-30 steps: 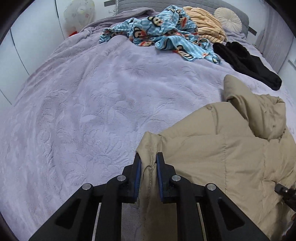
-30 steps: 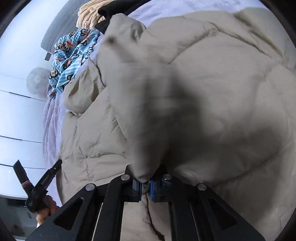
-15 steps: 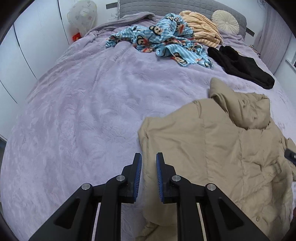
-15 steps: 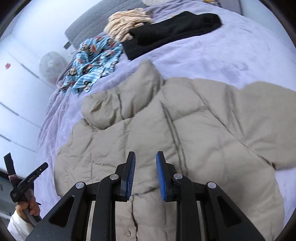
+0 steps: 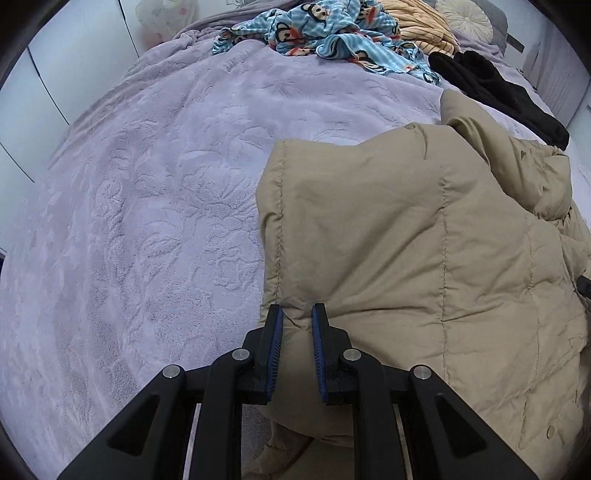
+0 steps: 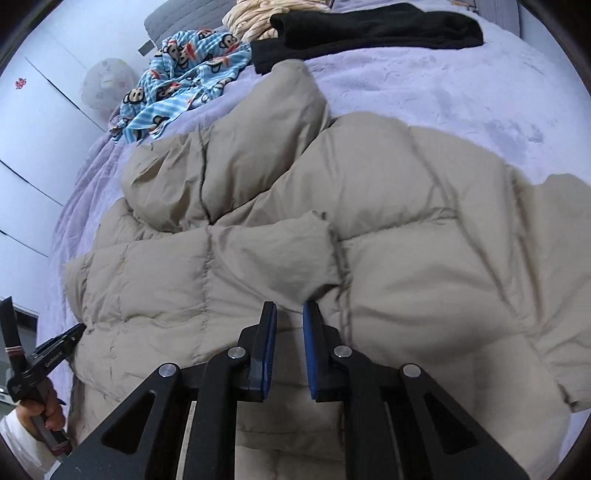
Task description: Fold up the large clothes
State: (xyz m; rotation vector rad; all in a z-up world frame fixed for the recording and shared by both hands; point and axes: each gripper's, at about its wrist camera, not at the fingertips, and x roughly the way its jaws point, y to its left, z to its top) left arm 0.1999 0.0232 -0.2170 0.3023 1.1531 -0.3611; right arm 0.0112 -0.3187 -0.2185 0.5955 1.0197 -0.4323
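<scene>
The left gripper (image 5: 297,314) has its jaws a narrow gap apart at the near corner of a beige puffer jacket (image 5: 424,240). A stitched hem runs straight into the tips and creases gather there, which suggests a pinch. The pads are not clearly pressing, so I cannot tell whether the fabric is gripped.

The right gripper (image 6: 289,310) has jaws that have just been closing. They stand slightly apart, right at the end of a quilted flap, probably a sleeve, folded across the jacket's body. Cloth shows in the gap, but I cannot tell whether it is clamped or simply lying underneath.

Both tools point steeply down on opposite edges of the jacket, probably so a panel can be drawn over evenly.

The jacket lies spread on the near part of the bed (image 5: 147,221). Its long axis seems to run from the bed's near edge toward the headboard, with a hood or sleeve pointing that way.

Beyond it lie a black garment (image 6: 369,29) and a blue monkey-print garment (image 5: 332,33), well apart from the jacket's body.
</scene>
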